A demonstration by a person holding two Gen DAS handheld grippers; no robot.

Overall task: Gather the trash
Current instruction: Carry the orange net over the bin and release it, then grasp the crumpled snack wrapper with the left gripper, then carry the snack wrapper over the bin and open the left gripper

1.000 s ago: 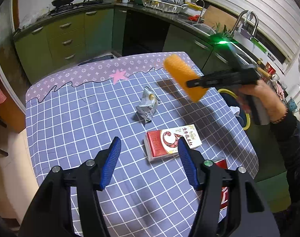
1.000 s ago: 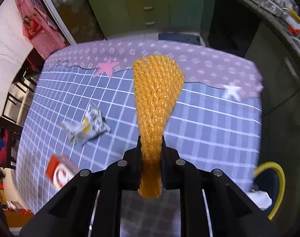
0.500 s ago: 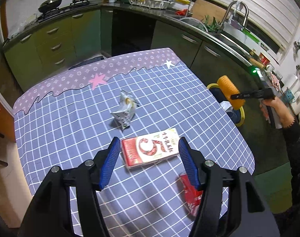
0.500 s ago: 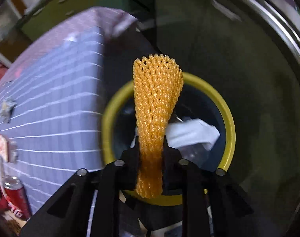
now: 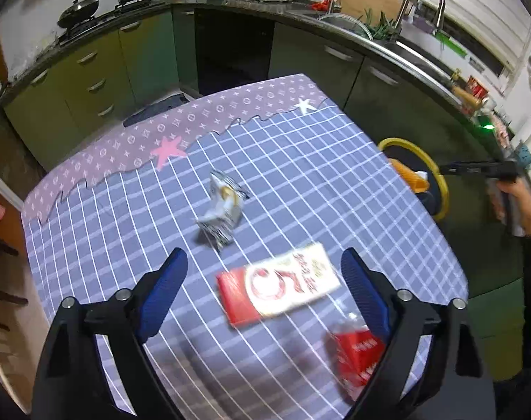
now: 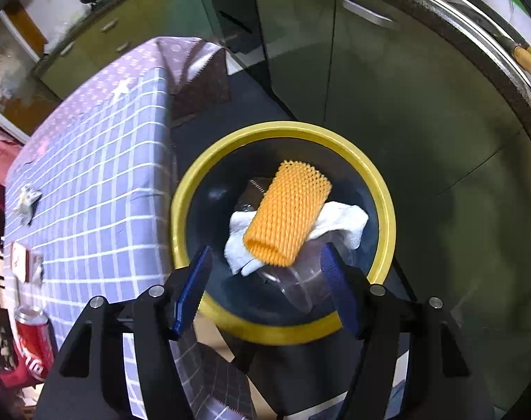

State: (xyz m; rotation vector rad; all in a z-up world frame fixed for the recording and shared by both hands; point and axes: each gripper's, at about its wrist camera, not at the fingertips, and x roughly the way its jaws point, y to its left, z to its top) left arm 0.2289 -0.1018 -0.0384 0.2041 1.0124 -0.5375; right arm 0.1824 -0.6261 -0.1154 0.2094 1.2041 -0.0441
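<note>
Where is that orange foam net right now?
In the right wrist view the orange foam net is inside the yellow-rimmed bin, over white paper, beside the table.

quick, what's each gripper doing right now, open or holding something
Left gripper: open, jaws just widened, holding nothing, red carton below.
Right gripper: open, jaws just opened, orange foam net loose in the bin.

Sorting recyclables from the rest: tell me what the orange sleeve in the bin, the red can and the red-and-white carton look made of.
Orange sleeve: soft foam netting, matte; open mesh, tube holds its shape. Red can: likely aluminium, glossy printed; silver rim on top. Red-and-white carton: probably coated paperboard, slightly shiny; flat faces, folded edges.
</note>
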